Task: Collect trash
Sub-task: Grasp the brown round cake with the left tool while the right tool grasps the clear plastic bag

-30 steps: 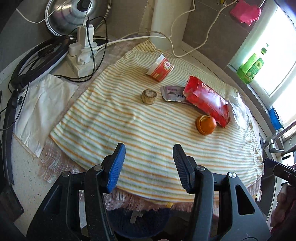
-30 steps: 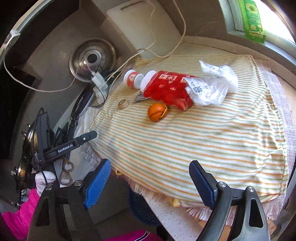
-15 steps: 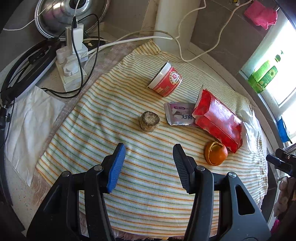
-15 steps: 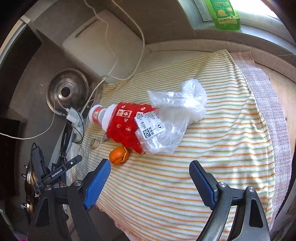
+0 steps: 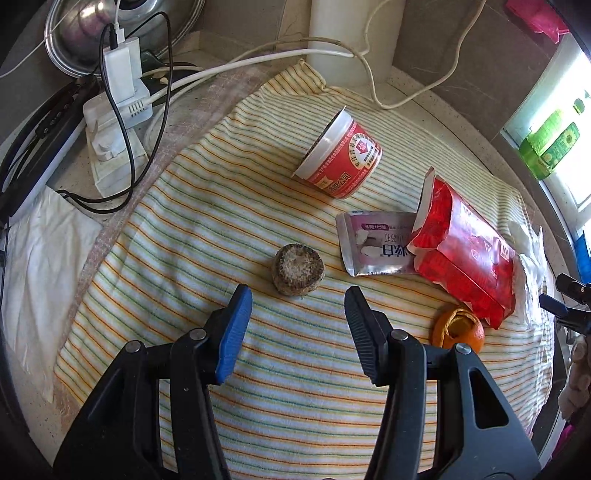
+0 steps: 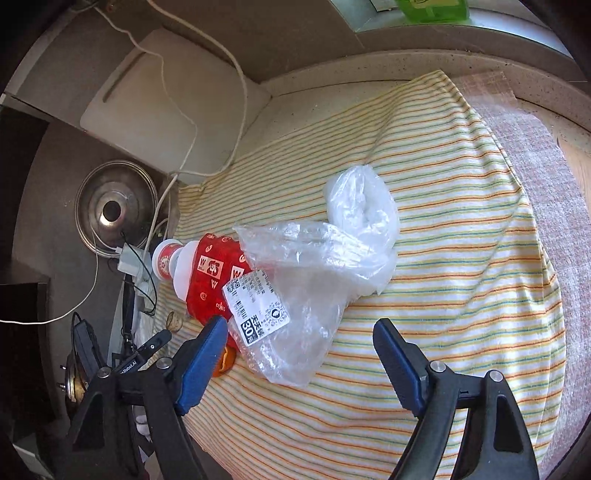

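Trash lies on a striped cloth (image 5: 207, 206). In the left wrist view my left gripper (image 5: 298, 306) is open and empty, just short of a brown round lump (image 5: 297, 270). Beyond lie a tipped red cup (image 5: 341, 157), a silver sachet (image 5: 376, 248), a red snack bag (image 5: 465, 243) and an orange peel (image 5: 458, 329). In the right wrist view my right gripper (image 6: 299, 338) is open and empty, with a clear plastic bag (image 6: 314, 280) just ahead of its jaws. The bag lies over the red snack bag (image 6: 212, 277).
A white power strip (image 5: 114, 136) with chargers and cables sits left of the cloth, with a steel lid (image 5: 92, 29) behind it. A white cutting board (image 6: 162, 110) leans at the back. Green bottles (image 5: 550, 144) stand on the window sill.
Both grippers have moved forward over the cloth. The left has closed in on the brown lump, the right on the clear plastic bag. Both stay open.
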A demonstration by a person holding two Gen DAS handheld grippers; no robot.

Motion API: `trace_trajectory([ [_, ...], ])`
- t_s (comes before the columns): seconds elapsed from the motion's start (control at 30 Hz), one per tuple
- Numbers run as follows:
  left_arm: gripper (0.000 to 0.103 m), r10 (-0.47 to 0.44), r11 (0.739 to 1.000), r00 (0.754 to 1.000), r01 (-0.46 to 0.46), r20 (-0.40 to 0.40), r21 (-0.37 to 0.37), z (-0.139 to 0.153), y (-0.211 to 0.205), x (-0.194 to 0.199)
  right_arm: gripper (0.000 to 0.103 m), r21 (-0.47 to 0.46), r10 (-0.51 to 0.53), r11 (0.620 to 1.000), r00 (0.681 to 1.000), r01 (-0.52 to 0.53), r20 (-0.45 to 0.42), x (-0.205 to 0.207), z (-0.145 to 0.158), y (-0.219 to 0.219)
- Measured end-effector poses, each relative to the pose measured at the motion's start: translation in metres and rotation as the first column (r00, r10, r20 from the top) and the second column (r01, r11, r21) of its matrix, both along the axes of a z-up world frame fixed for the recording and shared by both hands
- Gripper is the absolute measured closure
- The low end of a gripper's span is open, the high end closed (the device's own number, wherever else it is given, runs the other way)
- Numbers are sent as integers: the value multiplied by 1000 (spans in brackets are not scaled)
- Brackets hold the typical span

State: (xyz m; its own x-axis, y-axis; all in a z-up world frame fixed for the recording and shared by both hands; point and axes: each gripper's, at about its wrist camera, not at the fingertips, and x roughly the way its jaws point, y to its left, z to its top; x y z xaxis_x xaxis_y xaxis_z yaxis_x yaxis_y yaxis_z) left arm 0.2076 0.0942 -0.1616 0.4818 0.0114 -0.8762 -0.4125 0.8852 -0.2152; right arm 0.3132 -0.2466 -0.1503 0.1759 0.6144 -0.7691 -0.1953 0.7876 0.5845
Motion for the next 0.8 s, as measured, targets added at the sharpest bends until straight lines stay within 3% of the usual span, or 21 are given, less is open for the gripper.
trace_trajectory([
  [0.23,56,6,1000,1000,-6,-19,2,-5,0,13,31,12,2,1000,999,-2,-52,15,-14,10],
  [0.6,65,17,1000,999,-17,-28,8,-11,2,22,34,33,-48,998,995,51,-87,28,-29,20],
  [0.67,70,21,1000,999,-20,-31,17,-12,3,23,37,17,-51,998,995,52,-82,29,-29,21],
  [0.8,70,24,1000,999,-24,-24,12,-13,5,23,53,1,-62,998,995,62,-76,29,-29,19],
])
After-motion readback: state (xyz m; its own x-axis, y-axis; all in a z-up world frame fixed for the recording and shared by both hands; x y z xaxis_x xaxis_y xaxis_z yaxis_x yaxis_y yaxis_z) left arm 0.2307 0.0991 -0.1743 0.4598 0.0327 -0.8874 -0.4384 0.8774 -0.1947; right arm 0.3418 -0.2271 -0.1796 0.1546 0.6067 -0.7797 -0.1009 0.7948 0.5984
